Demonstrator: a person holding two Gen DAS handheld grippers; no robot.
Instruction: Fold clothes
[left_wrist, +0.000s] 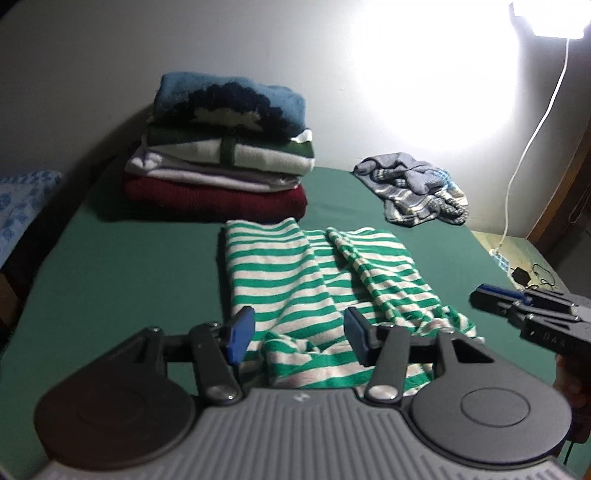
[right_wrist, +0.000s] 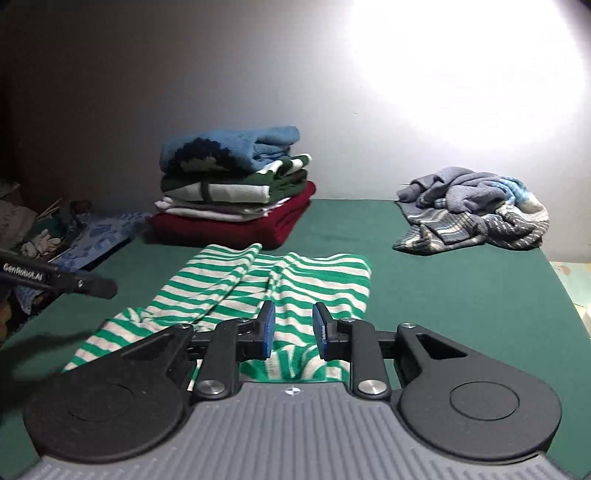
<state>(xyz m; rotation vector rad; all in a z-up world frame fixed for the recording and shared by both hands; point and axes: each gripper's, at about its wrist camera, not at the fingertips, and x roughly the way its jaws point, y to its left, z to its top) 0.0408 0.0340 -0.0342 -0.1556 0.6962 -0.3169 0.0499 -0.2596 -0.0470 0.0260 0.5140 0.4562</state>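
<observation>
We are working over a green table (left_wrist: 122, 266) set against a pale wall, with a bright lamp (left_wrist: 546, 18) flaring at the upper right. Nearest us, the left gripper (left_wrist: 299, 338) hangs above the near hem of the green-and-white striped top (left_wrist: 295, 280), its blue pads set wide apart with nothing between them. The right gripper (right_wrist: 293, 330) is beside it over the same near edge, its pads parted by a narrower gap and also empty.

The striped top lies in the middle of the table, sleeves already folded inward along its length, the near end rumpled. We judge it a light, soft knit: it will drape and sag rather than hold shape, and the layers may slide on each other. We would pinch it at the two near corners of the hem, catching all layers, then carry that edge toward the far end.

Beyond it stands the stack of folded clothes (left_wrist: 221, 155), a blue sweater on top and a dark red one at the bottom. Far right lies a crumpled blue-grey garment (left_wrist: 413, 188), not yet folded.
</observation>
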